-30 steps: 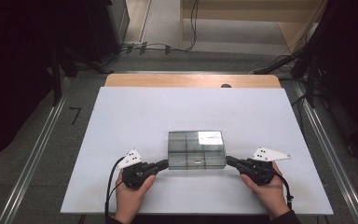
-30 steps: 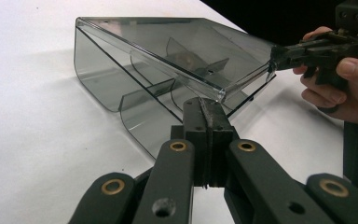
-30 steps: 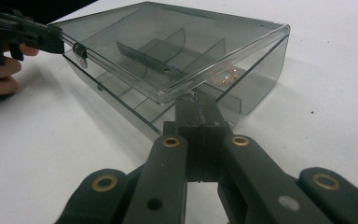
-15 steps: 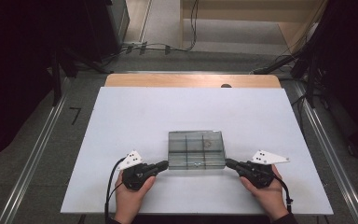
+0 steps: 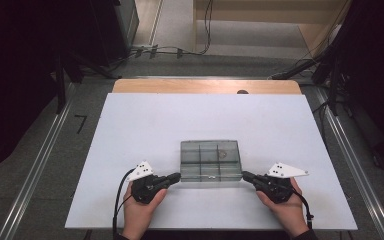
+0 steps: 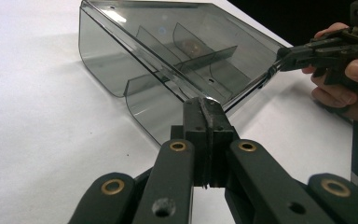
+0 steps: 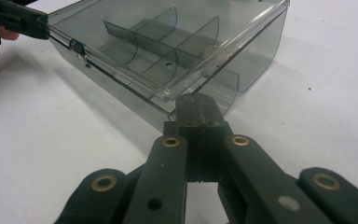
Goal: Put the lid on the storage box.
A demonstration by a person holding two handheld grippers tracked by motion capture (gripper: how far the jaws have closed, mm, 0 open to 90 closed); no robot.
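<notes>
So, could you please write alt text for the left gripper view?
The left gripper, jaws closed, meets the near corner of a smoky clear compartment box on a white table. At far right, a hand holds the right gripper at another corner.

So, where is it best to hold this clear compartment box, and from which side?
Grip the clear compartment box at its two near corners, along the thin lid rim, coming low from the person's side. The left gripper and right gripper meet it there, jaws closed; the walls look too wide.
</notes>
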